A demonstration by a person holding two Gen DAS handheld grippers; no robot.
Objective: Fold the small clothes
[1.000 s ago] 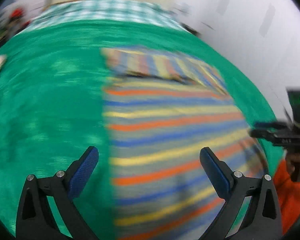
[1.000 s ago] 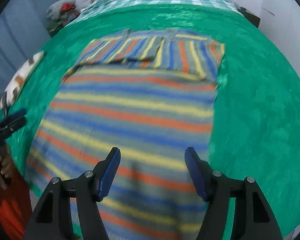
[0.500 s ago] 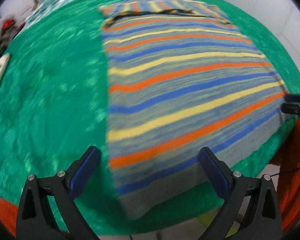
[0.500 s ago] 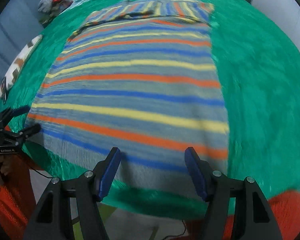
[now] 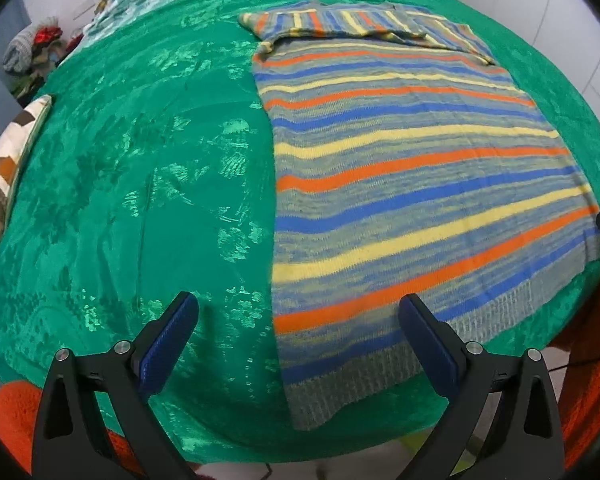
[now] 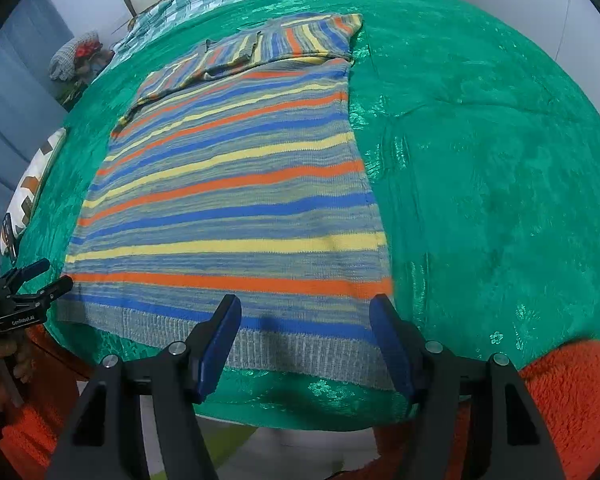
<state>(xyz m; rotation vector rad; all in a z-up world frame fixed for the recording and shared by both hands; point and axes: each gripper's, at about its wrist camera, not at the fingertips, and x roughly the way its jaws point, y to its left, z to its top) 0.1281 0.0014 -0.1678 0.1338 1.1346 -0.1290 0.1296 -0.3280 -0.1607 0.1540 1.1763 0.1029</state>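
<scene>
Both grippers, left gripper [image 5: 296, 336] and right gripper [image 6: 305, 338], hover with fingers spread, empty, over the sweater's [image 6: 228, 200] near hem, apparently ready to fold. It lies flat on the bed [image 6: 500, 160], sleeves tucked across its far end.

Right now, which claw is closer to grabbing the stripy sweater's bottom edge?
Probably the right claw: it sits over the sweater hem, open. The left claw straddles the sweater's side edge, half over green blanket.
</scene>
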